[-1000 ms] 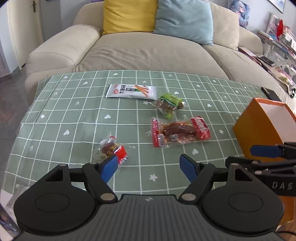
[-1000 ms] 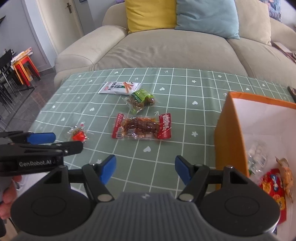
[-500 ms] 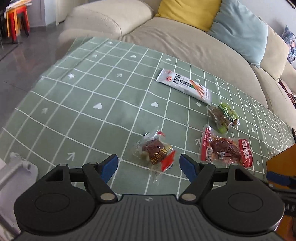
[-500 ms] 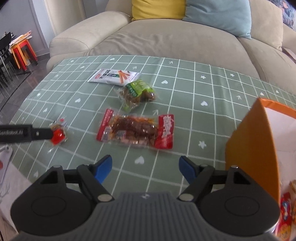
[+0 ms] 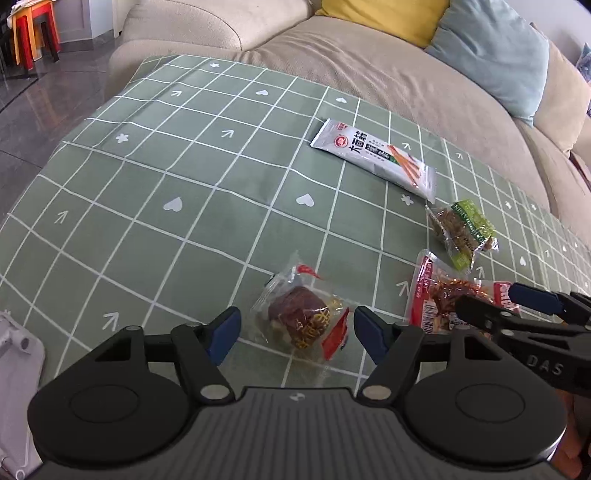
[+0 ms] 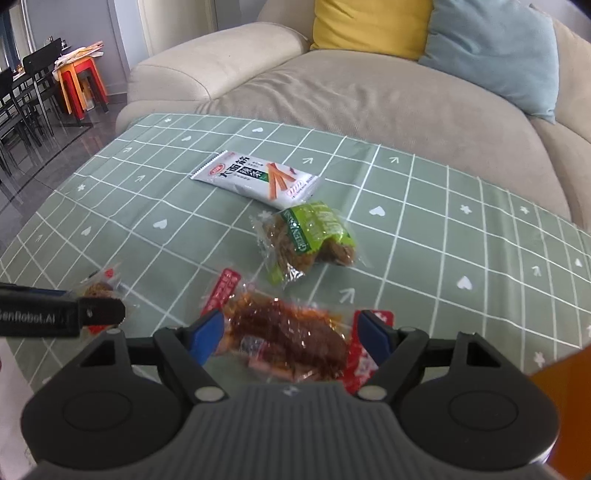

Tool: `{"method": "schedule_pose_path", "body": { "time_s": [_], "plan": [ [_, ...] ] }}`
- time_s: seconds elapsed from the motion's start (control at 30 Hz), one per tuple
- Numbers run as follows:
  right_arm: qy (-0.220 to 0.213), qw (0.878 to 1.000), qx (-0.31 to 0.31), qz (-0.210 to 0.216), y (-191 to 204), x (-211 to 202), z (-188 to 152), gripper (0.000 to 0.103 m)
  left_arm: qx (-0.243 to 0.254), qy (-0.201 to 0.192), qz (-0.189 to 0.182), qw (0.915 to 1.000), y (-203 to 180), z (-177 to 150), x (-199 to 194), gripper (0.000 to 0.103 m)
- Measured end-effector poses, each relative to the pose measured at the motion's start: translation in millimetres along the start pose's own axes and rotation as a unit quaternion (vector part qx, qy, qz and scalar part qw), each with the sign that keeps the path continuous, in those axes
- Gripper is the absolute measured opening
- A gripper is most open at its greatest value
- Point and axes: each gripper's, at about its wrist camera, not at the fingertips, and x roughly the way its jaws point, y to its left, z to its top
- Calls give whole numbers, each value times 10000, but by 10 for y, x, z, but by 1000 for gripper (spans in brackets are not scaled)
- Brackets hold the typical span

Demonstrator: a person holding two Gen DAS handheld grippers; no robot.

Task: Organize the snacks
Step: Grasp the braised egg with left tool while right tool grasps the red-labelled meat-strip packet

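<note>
We read "DAS" on the right tool [image 5: 532, 299] and "GenRobot.AI" on the left tool [image 6: 99, 314]; the white snack packet [image 6: 255, 179] carries Chinese characters.

sofa [image 6: 332, 85]: beige, long, behind table | cushions: yellow cushion [image 6: 369, 26] beside pale blue cushion [image 6: 495, 51] | tablecloth [image 5: 184, 177]: green, white grid, hearts, arrows | floor [image 5: 33, 99]: dark, glossy | far left: stacked red-orange stools [image 6: 79, 86], black dining chairs [image 6: 26, 99] | daylight, soft

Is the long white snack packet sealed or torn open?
Sealed, as far as visible: the white snack packet lies flat on the tablecloth with both crimped ends intact.
</note>
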Motion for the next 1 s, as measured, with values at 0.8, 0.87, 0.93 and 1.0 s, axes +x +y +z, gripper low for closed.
{"method": "schedule_pose_path", "body": {
  "time_s": [0.8,0.87,0.93,1.0],
  "plan": [
    [55,9989,395,235,155,-575,-726,51,676,282,-428,9964,-248,-414,-243,52],
    [-22,9996,161,227,187,-561,-691,63,715,292,-406,9962,-252,-422,-254,52],
    [-45,9998,-141,108,214,-504,-655,65,743,322,-378,9960,-243,-435,-259,52],
    [-34,9994,-344,76,225,-410,-604,71,745,347,-348,9960,-222,-447,-255,52]
  ]
}}
